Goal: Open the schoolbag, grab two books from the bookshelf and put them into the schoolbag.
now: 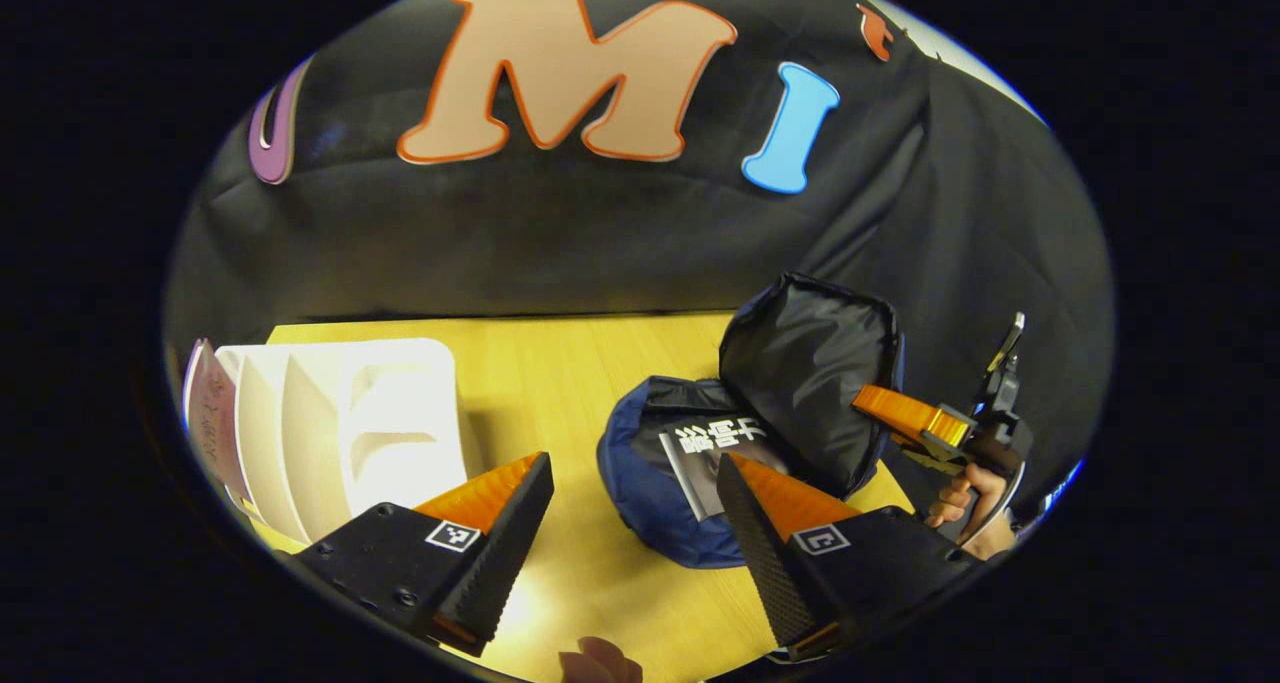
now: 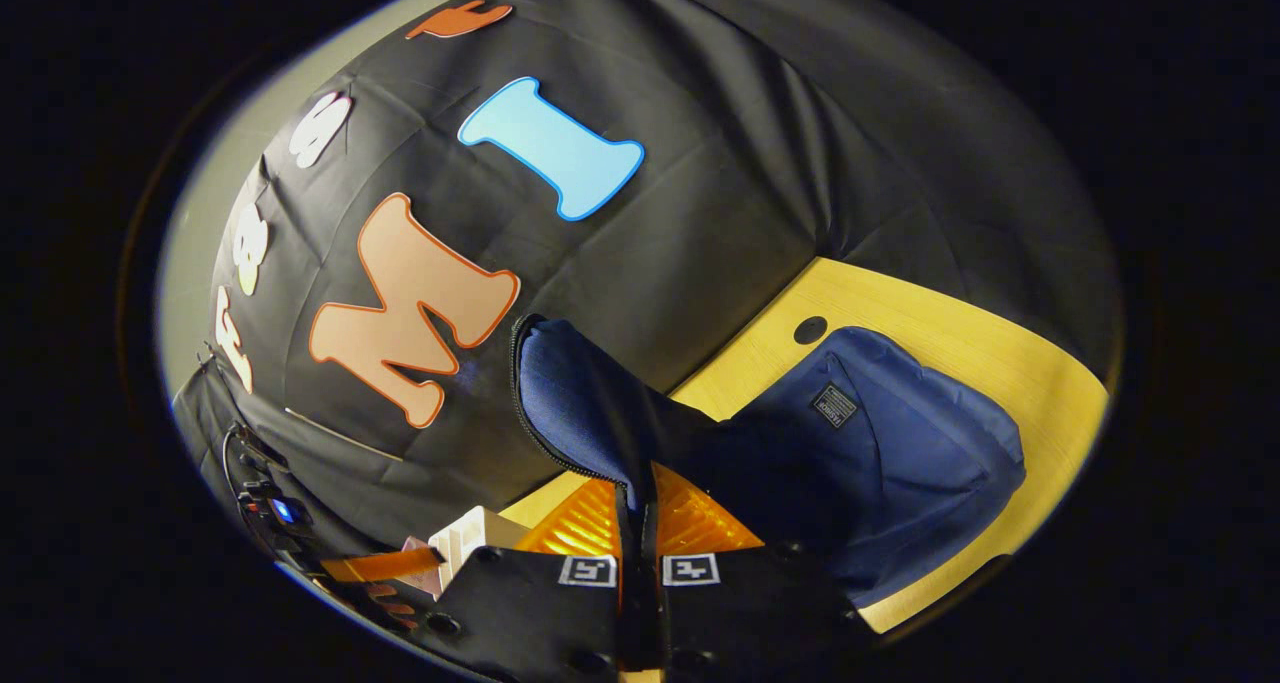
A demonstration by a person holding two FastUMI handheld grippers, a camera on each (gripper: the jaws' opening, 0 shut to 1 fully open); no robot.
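Yellow wood counter w/ black cloth wall behind; we're working left to right across it. Far left in the left gripper view, the white bookshelf is standing near the counter's edge, w/ at least one pinkish book sitting in its leftmost slot; the other slots are looking bare. Our left gripper is hovering over the counter between shelf and bag, jaws wide and holding nothing. Right of it, the blue schoolbag is lying open, and a dark-covered book is resting inside its mouth. The black-lined flap is being held up by our right gripper, w/ a hand behind it. In the right gripper view, the jaws are pinched narrow on the flap's zipper edge.

So we're judging: bag opened, 1st book in, approx. halfway. Left to do: fetching the 2nd book from the shelf and dropping it in.
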